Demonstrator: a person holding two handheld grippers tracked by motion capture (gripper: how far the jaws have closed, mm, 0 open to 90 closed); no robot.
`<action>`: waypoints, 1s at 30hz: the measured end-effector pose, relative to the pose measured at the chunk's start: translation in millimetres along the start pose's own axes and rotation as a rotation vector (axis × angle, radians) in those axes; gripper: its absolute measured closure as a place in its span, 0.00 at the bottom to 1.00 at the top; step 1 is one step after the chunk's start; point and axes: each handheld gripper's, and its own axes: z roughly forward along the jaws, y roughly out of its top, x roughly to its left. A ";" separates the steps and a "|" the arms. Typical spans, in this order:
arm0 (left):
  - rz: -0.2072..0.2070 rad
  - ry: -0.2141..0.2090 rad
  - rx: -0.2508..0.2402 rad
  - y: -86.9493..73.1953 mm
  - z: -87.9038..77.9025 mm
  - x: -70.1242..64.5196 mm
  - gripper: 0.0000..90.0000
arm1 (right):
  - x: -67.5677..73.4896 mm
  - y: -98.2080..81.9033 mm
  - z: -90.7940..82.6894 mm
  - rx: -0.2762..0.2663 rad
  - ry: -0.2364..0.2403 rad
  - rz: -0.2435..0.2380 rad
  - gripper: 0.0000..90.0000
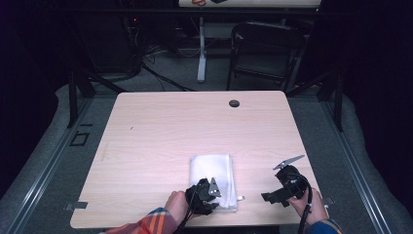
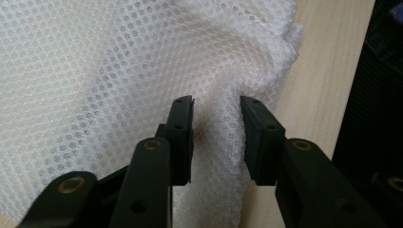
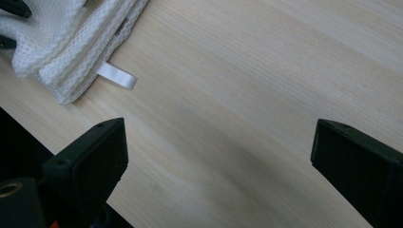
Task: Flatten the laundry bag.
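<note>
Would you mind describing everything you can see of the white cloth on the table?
The white cloth is a folded mesh fabric with a honeycomb-like weave, lying in several layers near the front edge of the wooden table. A small white tag loop sticks out from one side. The left gripper is on its near end, jaws part-open, with a raised fold of fabric between them. The right gripper is apart from it, open over bare wood.

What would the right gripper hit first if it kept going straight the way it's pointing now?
Probably just the bare light wooden table: its open jaws frame only wood grain. The folded white mesh cloth lies off to one side, though depth is hard to judge.
</note>
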 end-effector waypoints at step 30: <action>-0.058 -0.070 -0.075 -2.3 -12.2 11.7 0.94 | 20.6 3.9 1.8 0.000 0.032 -0.086 0.26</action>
